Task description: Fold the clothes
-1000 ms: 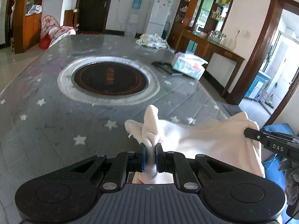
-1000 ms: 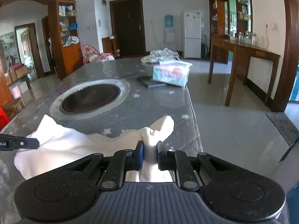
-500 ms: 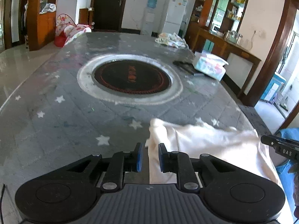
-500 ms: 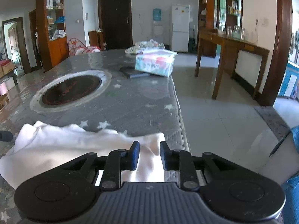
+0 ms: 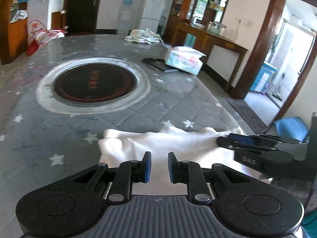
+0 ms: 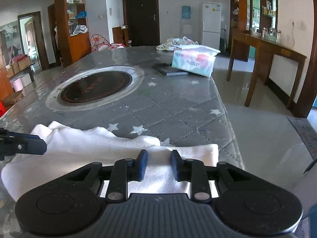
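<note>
A white cloth (image 5: 158, 140) lies folded over on the near end of the grey star-patterned table (image 5: 138, 109). My left gripper (image 5: 159, 166) hovers open just above the cloth's near left part, nothing between its blue pads. In the right wrist view the same white cloth (image 6: 99, 144) spreads from the left to the table's right edge. My right gripper (image 6: 158, 164) is open over the cloth's near right part, holding nothing. The right gripper's fingers (image 5: 247, 140) show at the cloth's right end in the left wrist view. The left gripper's fingers (image 6: 23, 143) show at the left in the right wrist view.
A round black cooktop (image 5: 95, 83) is set in the table's middle. A tissue pack (image 6: 194, 61) and a dark book (image 6: 168, 70) lie at the far right, with crumpled clothes (image 6: 176, 43) behind. A wooden side table (image 6: 267, 59) stands right of the table. A blue chair (image 5: 291, 129) stands nearby.
Both grippers have let go of the cloth corners and opened. The lifted corners have dropped, so the cloth now lies flat on the table, and both grippers have drawn back slightly.
</note>
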Available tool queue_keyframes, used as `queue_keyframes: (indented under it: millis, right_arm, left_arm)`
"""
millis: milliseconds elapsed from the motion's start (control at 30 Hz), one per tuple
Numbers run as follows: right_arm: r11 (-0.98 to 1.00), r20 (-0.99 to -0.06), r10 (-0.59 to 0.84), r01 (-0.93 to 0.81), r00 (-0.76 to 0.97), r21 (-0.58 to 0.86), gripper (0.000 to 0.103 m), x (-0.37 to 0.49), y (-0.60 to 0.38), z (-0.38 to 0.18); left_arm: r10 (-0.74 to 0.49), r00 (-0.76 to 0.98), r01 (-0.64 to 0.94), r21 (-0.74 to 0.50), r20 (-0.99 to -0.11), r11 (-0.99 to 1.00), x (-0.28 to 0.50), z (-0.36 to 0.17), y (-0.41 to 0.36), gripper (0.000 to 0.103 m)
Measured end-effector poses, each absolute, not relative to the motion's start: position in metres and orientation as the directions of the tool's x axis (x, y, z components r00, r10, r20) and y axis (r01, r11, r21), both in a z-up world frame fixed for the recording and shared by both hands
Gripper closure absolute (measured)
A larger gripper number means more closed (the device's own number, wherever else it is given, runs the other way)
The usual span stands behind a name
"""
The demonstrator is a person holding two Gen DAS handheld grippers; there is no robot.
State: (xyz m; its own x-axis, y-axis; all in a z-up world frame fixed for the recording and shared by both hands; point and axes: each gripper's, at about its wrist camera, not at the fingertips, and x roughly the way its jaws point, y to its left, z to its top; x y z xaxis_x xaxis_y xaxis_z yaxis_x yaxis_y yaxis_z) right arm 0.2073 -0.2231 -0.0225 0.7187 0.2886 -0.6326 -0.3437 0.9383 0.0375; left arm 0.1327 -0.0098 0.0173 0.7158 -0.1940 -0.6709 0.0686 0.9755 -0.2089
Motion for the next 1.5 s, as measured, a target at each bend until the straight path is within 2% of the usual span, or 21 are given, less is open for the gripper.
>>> queue_keyframes:
  millis: [133,300,667,900,1167,1333,1433,1500]
  right_arm:
    - [0.935,-0.623,0.297,-0.352,0.724,0.036,0.056,0.21,-0.221,-0.029]
    - [0.931,-0.606,0.303,-0.363,0.735,0.025,0.044,0.207,-0.217,-0.026]
    - [0.923,-0.614,0.313,-0.383,0.725,0.018,0.041,0.205,-0.216,-0.022]
    - [0.885,-0.628,0.356,-0.465,0.692,-0.01,0.04,0.167,-0.216,-0.015]
    - [0.884,-0.626,0.365,-0.468,0.689,0.0,0.04,0.125,-0.232,-0.015]
    - [0.896,-0.605,0.357,-0.443,0.711,0.008,0.04,0.113,-0.239,-0.01]
    - [0.904,-0.588,0.34,-0.427,0.734,-0.009,0.04,0.105,-0.241,-0.006]
    - [0.906,-0.62,0.331,-0.424,0.711,-0.003,0.041,0.107,-0.24,-0.009]
  left_arm:
    - [-0.208,0.705,0.1,-0.196,-0.678,0.976,0.149,0.013,-0.021,0.083]
    - [-0.213,0.684,0.113,-0.187,-0.697,0.976,0.171,0.001,-0.029,0.083]
    - [-0.219,0.668,0.092,-0.214,-0.711,0.973,0.185,-0.01,-0.023,0.081]
    - [-0.205,0.67,0.091,-0.195,-0.713,0.977,0.185,-0.011,-0.026,0.08]
    - [-0.204,0.67,0.082,-0.201,-0.714,0.976,0.187,-0.011,-0.026,0.079]
    - [-0.216,0.669,0.088,-0.213,-0.712,0.973,0.185,-0.009,-0.027,0.067]
    - [-0.216,0.677,0.103,-0.2,-0.704,0.974,0.175,-0.002,-0.028,0.064]
    - [-0.219,0.679,0.116,-0.192,-0.701,0.974,0.165,0.001,-0.028,0.064]
